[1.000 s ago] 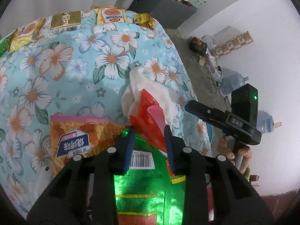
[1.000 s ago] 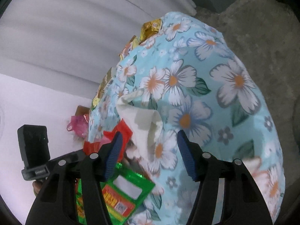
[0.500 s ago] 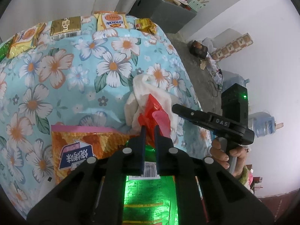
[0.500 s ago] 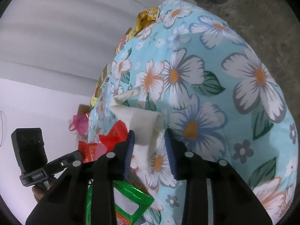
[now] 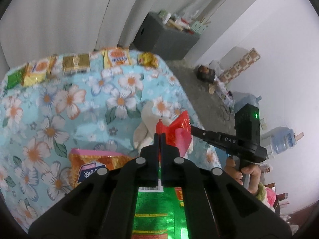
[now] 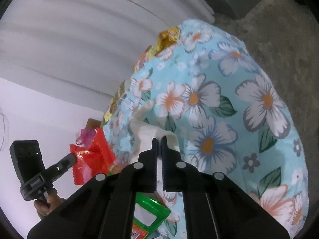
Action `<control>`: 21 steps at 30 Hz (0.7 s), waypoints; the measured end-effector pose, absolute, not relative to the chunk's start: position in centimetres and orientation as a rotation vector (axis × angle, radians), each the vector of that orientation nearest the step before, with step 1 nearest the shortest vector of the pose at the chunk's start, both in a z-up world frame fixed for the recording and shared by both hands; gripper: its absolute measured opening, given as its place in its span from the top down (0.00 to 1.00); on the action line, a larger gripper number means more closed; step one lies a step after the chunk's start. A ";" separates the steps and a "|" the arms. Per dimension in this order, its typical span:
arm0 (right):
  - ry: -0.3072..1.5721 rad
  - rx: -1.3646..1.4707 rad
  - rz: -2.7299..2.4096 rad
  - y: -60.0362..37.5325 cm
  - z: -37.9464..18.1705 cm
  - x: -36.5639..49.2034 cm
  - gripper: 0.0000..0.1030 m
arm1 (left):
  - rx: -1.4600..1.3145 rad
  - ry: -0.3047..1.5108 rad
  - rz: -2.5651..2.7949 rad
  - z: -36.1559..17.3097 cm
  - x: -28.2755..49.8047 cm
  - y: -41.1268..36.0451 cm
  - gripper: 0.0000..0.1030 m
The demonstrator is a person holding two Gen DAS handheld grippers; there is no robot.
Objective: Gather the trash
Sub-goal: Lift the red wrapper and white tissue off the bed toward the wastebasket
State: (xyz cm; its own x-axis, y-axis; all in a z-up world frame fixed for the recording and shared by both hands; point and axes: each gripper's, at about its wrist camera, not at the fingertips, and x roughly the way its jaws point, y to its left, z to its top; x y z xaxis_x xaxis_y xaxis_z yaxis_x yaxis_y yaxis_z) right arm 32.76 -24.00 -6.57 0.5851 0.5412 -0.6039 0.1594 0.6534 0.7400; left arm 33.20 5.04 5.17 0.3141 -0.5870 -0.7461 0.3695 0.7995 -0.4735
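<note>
Your left hand-held gripper is clamping the red wrapper, your right hand-held gripper the white tissue, over the floral-clothed counter; "DAS" is showing on the right one.

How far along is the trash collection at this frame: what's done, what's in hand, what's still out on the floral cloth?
Done: no piece shows as binned, and no bin is in view. In hand: the left gripper is shut on the red wrapper, and the right gripper is shut on the white tissue. Left: the orange snack bag, the green packet and a row of packets along the far edge.
</note>
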 end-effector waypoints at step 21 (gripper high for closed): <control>0.743 0.722 0.231 -26.1 4.6 23.7 0.97 | -0.236 0.896 -0.663 12.3 27.2 5.4 1.00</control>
